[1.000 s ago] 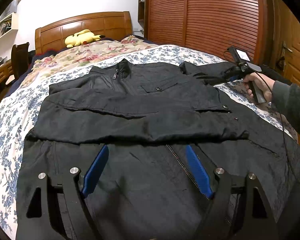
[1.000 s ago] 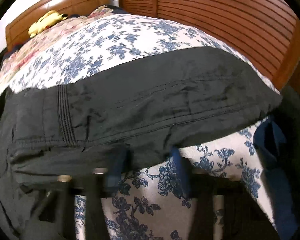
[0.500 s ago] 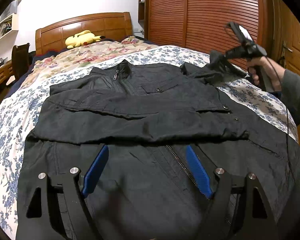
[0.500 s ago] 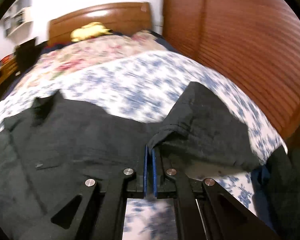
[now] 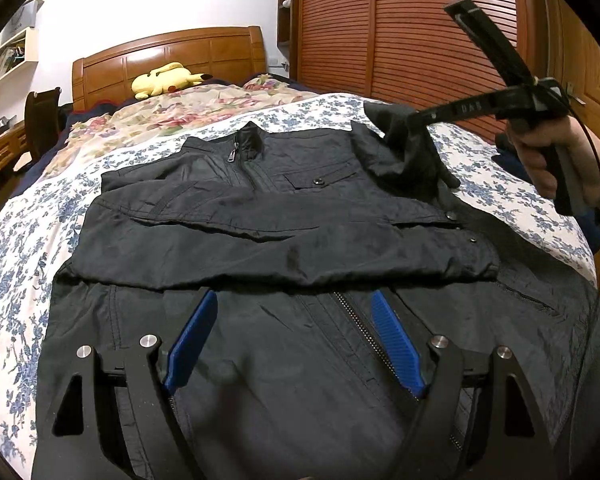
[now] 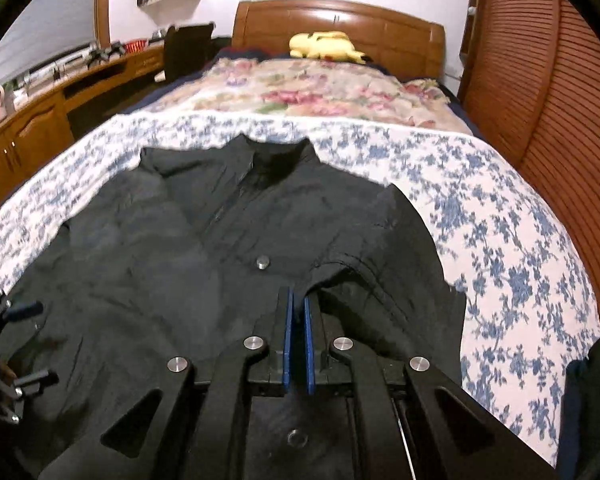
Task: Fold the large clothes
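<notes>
Two grippers are held over the black jacket (image 5: 284, 240) spread on the bed (image 5: 28, 232). The right gripper (image 6: 296, 312), gripped by a hand (image 5: 556, 160), is clamped on the lifted sleeve (image 5: 408, 152) above the jacket's right shoulder. The left gripper (image 5: 292, 344) is held wide open over the jacket's hem, gripping nothing. The held cloth's edge is hidden between the pads.

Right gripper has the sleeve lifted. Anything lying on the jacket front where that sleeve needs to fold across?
Only the other sleeve, already folded across the chest of the jacket. The right gripper holds its sleeve above it; the open left gripper hovers lower down.
</notes>
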`<state>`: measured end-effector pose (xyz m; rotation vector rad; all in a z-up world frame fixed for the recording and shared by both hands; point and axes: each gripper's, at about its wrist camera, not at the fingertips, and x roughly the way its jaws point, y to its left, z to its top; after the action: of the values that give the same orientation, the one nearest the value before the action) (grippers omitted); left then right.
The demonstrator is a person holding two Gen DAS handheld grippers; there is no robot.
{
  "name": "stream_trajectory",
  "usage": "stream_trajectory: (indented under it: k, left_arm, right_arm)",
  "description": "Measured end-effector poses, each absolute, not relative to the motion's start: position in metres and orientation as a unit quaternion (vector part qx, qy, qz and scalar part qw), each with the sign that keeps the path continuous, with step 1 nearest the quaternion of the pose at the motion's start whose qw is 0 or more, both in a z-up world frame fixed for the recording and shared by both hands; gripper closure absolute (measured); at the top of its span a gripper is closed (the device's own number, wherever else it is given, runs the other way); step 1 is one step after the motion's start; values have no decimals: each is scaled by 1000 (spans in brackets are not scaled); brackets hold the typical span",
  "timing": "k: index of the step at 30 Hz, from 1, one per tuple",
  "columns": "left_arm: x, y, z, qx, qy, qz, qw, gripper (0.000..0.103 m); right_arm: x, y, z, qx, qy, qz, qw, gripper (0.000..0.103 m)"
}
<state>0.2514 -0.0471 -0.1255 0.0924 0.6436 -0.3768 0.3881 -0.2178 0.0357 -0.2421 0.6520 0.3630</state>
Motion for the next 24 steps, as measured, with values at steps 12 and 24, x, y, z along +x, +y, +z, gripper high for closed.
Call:
stream_trajectory:
  k: [12,24]
  left_arm:
    - [251,-47,-125,47,316,-185,930,23]
    - [252,-47,-125,47,316,-185,929,23]
  right_arm:
    - [373,-229,72,-99,266,148,947,42]
    - [445,-281,9,-43,365,52,929,39]
